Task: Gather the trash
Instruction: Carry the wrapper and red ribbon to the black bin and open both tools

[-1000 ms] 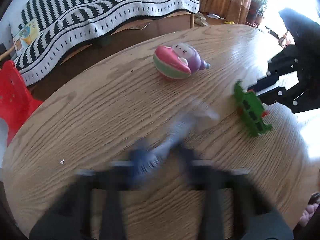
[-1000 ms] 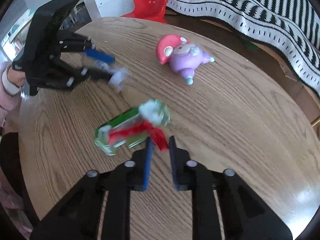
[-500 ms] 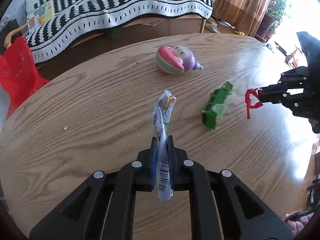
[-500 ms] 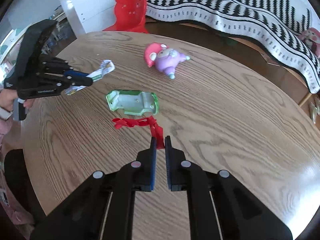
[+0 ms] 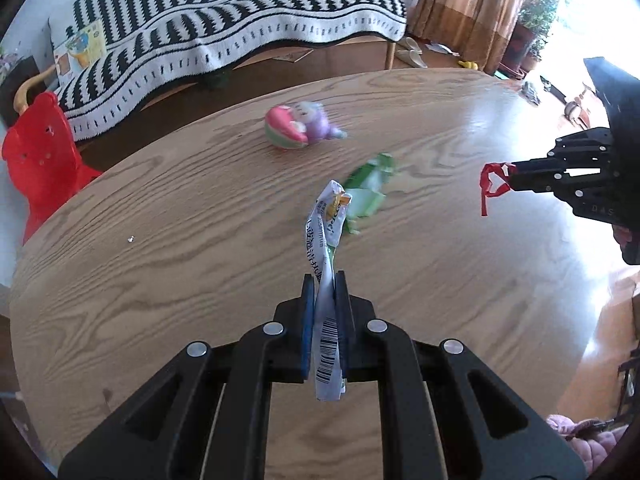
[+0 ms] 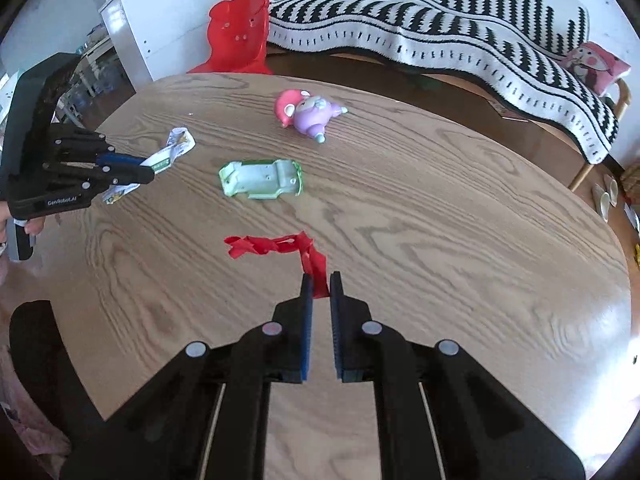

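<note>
My left gripper (image 5: 324,280) is shut on a white snack wrapper (image 5: 326,240) with a barcode, held upright above the round wooden table (image 5: 180,240). It also shows in the right wrist view (image 6: 150,170), with the wrapper (image 6: 172,150) sticking out of it. My right gripper (image 6: 320,280) is shut on a crumpled red ribbon (image 6: 276,246) that hangs above the table. In the left wrist view the right gripper (image 5: 514,176) holds the ribbon (image 5: 492,184) at the right.
A green toy car (image 6: 262,180) lies upside down mid-table, also in the left wrist view (image 5: 366,190). A pink and purple plush toy (image 6: 306,114) lies beyond it. A red plastic chair (image 6: 238,36) and a striped sofa (image 6: 440,28) stand behind the table.
Both grippers have lifted off the table and drawn back, each keeping its piece of trash. The green car has been left lying on the table.
</note>
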The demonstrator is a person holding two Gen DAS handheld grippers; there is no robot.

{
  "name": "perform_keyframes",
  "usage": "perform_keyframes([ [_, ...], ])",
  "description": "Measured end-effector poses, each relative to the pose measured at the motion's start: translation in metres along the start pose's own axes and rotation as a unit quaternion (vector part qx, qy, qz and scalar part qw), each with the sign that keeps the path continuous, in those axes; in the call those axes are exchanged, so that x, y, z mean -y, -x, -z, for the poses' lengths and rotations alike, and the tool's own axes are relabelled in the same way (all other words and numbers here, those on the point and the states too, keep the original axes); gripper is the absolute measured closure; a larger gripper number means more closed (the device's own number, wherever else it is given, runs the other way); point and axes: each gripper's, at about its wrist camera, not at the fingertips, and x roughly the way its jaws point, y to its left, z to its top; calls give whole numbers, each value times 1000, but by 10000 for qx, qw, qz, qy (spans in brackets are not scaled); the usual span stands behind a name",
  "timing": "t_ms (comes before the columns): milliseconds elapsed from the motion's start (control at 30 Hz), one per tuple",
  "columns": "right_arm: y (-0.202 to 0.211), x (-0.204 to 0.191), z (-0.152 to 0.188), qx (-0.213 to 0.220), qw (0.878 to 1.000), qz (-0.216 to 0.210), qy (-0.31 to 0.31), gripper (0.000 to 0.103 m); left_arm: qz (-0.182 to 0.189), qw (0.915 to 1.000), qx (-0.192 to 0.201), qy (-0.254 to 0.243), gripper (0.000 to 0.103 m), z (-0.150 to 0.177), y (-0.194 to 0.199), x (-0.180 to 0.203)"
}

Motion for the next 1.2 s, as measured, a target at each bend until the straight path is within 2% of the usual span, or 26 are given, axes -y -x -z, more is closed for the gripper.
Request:
perform_keyframes([
  [67, 16, -2, 15, 77, 9999, 13, -76, 94, 47, 10000, 32, -21, 94, 2, 8, 15],
  [167, 43, -3, 48, 152, 9996, 132, -214, 94, 325, 9993, 164, 56, 94, 9, 21, 47],
  [367, 109, 20, 155, 150, 9953, 526, -793, 94, 1035, 9934, 288, -390, 94, 26, 27, 156],
  [533, 167, 42, 260, 256, 9829, 1015, -1512, 94, 1719, 9803, 137, -964, 94, 49, 21, 267],
  [600, 181, 51, 297, 290, 9768, 1198, -1752, 94, 1970, 9709, 26, -1360, 94, 61, 16, 316],
  [667, 192, 61, 335, 292, 9697, 1371, -1999, 94, 2005, 9643, -96, -1729, 94, 71, 8, 351],
  [733, 192, 71, 372, 216, 9634, 1581, -2152, 94, 2040, 9578, -262, -2008, 94, 83, -8, 389],
  [800, 186, 76, 398, 143, 9593, 1665, -2274, 94, 2116, 9541, -390, -2084, 94, 95, -23, 416],
  [900, 168, 83, 441, 33, 9516, 1709, -2553, 94, 2350, 9490, -655, -1998, 94, 120, -53, 453],
  [967, 155, 88, 470, 73, 9419, 1741, -2870, 94, 2452, 9472, -811, -1900, 94, 134, -72, 469],
  [1067, 136, 92, 503, 177, 9301, 1473, -3359, 94, 2370, 9530, -944, -1635, 94, 155, -104, 479],
  [1200, 117, 87, 528, 67, 9337, 1389, -3299, 94, 2130, 9593, -1035, -1535, 94, 177, -130, 478],
])
